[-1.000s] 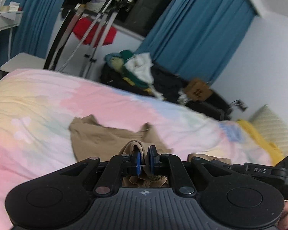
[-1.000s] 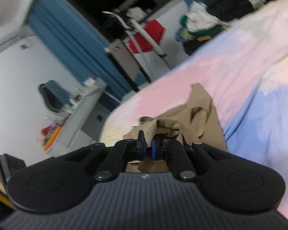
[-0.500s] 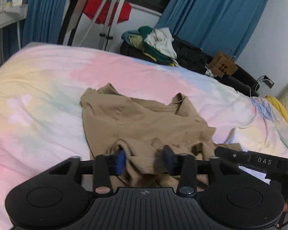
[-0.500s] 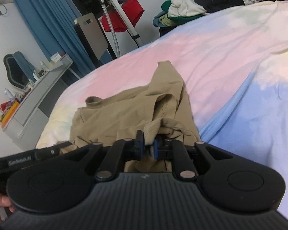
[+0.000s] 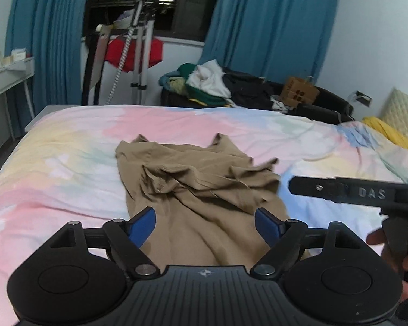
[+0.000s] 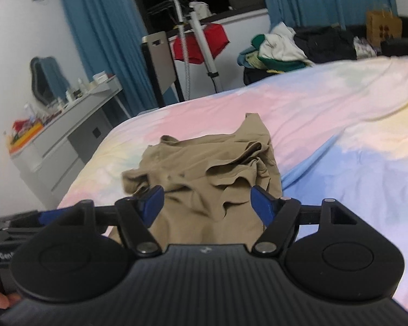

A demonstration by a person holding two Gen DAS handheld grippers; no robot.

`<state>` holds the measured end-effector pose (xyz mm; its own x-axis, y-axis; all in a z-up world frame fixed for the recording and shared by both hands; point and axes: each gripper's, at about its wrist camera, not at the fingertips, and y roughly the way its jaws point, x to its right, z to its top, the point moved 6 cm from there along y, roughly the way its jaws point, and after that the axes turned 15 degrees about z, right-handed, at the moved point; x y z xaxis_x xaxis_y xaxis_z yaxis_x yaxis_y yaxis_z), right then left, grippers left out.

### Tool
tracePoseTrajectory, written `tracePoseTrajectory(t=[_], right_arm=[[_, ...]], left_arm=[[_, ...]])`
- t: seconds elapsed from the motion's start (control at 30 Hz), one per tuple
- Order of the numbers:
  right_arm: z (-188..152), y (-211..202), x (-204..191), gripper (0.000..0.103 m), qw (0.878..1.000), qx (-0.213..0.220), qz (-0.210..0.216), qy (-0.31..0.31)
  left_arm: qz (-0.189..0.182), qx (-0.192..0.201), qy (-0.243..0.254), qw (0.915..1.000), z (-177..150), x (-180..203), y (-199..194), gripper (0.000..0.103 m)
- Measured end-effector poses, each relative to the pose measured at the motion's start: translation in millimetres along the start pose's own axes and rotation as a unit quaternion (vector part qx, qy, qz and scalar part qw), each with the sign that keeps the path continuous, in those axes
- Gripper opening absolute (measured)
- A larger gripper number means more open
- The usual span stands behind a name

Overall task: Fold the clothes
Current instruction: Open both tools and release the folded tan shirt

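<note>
Both grippers empty, fingers spread wide: the left gripper (image 5: 205,224) and right gripper (image 6: 207,203) each hang just above the near end of the crumpled tan cotton garment (image 5: 201,187), which lies mid-bed on the pastel tie-dye bedsheet (image 5: 54,163), bunched with loose ridges across its middle and two small points at the far end. Main risk, as a judgement: the fabric is doubled and rumpled, so a pinch from here could catch several layers or only a ridge, and the fold would drag crooked or trap wrinkles; the sheet underneath is soft too and could get pinched along with the cloth. Second risk: the two grippers sit close, the right one's black bar reaching into the left view, so converging on the same hem could knock them together. Room looks generous: bare sheet all around the garment, widest to the right and far side. The bed's left edge drops toward a grey desk (image 6: 68,125); a dark clothes pile (image 5: 204,84) sits beyond the far edge, well apart.
</note>
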<state>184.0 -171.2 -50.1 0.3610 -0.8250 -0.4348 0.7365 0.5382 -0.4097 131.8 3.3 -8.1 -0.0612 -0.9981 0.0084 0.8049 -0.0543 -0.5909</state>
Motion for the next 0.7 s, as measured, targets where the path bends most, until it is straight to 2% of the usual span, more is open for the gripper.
tracePoseTrajectory(t=[0.33, 0.53, 0.6, 0.7], right_arm=[[-36.8, -37.7, -11.2, 0.073, 0.999, 0.015, -0.025, -0.025], [-37.9, -34.8, -5.9, 0.078, 0.999, 0.022, -0.025, -0.03], [-38.3, -32.8, -1.1, 0.085, 0.999, 0.025, -0.036, -0.028], [-39.3, -31.5, 2.7, 0.085, 0.999, 0.025, -0.042, -0.02]], left_arm=[[0.007, 0.004, 0.0, 1.0, -27.8, 0.5, -35.6, 0.084], [0.018, 0.017, 0.004, 0.9997, -27.6, 3.9, -33.1, 0.101], [0.018, 0.01, 0.0, 0.9998, -29.0, 3.2, -27.3, 0.102], [0.016, -0.013, -0.011, 0.9997, -32.8, 0.7, -16.5, 0.102]])
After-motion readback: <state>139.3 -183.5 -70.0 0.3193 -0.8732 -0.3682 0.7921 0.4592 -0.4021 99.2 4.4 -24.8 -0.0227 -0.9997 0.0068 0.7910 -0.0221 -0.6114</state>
